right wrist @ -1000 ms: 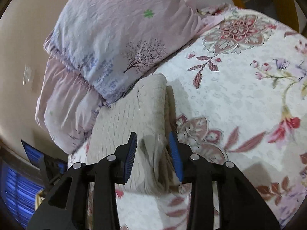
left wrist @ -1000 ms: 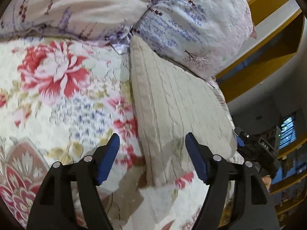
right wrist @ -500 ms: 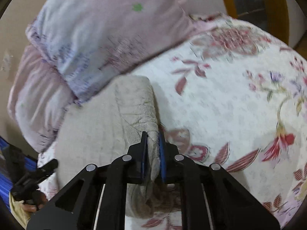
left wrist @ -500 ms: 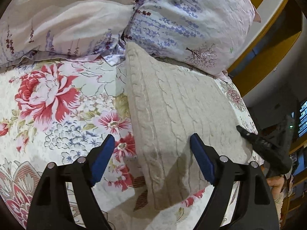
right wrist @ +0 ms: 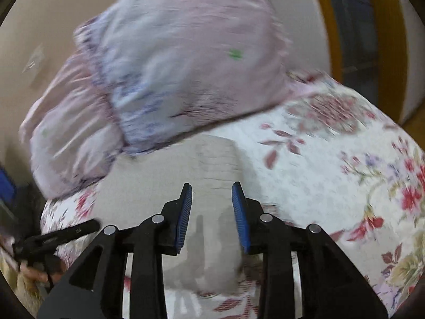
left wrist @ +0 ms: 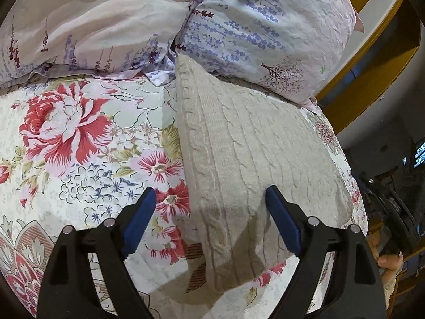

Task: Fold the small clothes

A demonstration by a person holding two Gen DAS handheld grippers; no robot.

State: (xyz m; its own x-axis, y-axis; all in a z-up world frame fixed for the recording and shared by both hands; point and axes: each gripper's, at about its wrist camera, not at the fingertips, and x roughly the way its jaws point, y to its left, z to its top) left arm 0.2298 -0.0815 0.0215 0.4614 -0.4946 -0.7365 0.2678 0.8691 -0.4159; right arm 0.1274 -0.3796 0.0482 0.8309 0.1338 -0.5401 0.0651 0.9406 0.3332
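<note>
On bed [left wrist: 87,143], against pillows [left wrist: 265,34]: sweater [left wrist: 255,159] lies folded flat. We find left gripper [left wrist: 209,212] wide, right gripper [right wrist: 212,207] parted, both empty. We judge folding nearly complete.

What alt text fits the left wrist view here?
A folded beige cable-knit garment lies on a floral bedspread, its far end against two lavender-print pillows. The open left gripper hovers over its near corner.
</note>
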